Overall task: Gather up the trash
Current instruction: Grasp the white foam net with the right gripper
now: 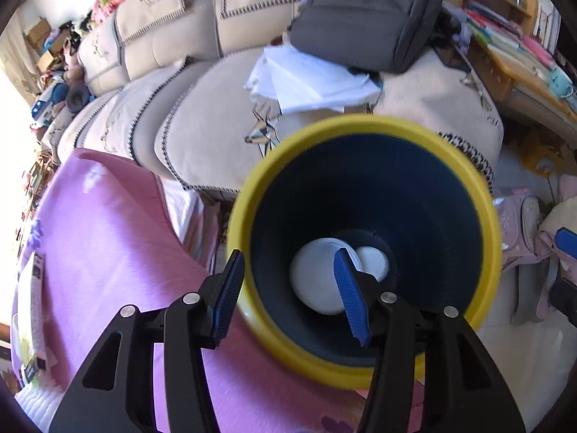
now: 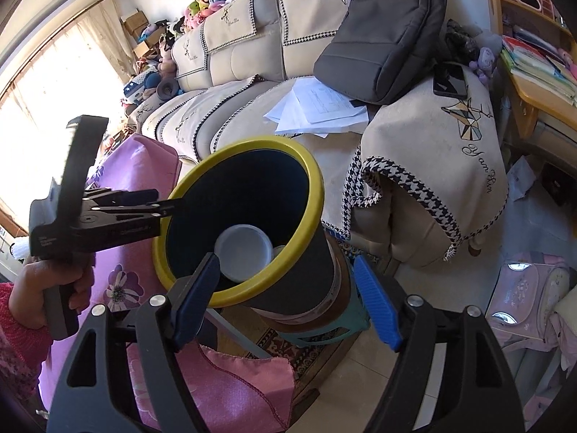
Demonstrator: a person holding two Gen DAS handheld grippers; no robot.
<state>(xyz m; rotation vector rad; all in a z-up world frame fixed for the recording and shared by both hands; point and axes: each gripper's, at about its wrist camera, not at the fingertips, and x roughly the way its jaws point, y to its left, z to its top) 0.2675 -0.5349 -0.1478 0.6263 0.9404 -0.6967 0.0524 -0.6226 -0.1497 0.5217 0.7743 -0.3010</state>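
A dark bin with a yellow rim [image 1: 360,126] stands tilted on a teal stool [image 2: 324,332] beside the pink-covered table. Two white cups lie at its bottom, a larger one [image 1: 317,281] and a smaller one [image 1: 373,263]. My left gripper [image 1: 288,256] hangs open over the bin's near rim, one finger outside the rim and one over the opening, nothing pressed between the pads. In the right wrist view the left gripper [image 2: 173,204] is edge-on at the bin's rim [image 2: 252,144], held by a hand in a pink sleeve. My right gripper [image 2: 286,263] stands open in front of the bin, its pads apart from it.
A beige sofa [image 2: 252,61] runs behind the bin with a grey bag [image 2: 382,36], loose papers [image 2: 317,108] and a phone [image 2: 450,81] on it. The pink cloth [image 1: 108,245] covers the table at left. A pink backpack [image 2: 530,288] lies on the floor at right, with a wooden desk [image 1: 512,72] behind.
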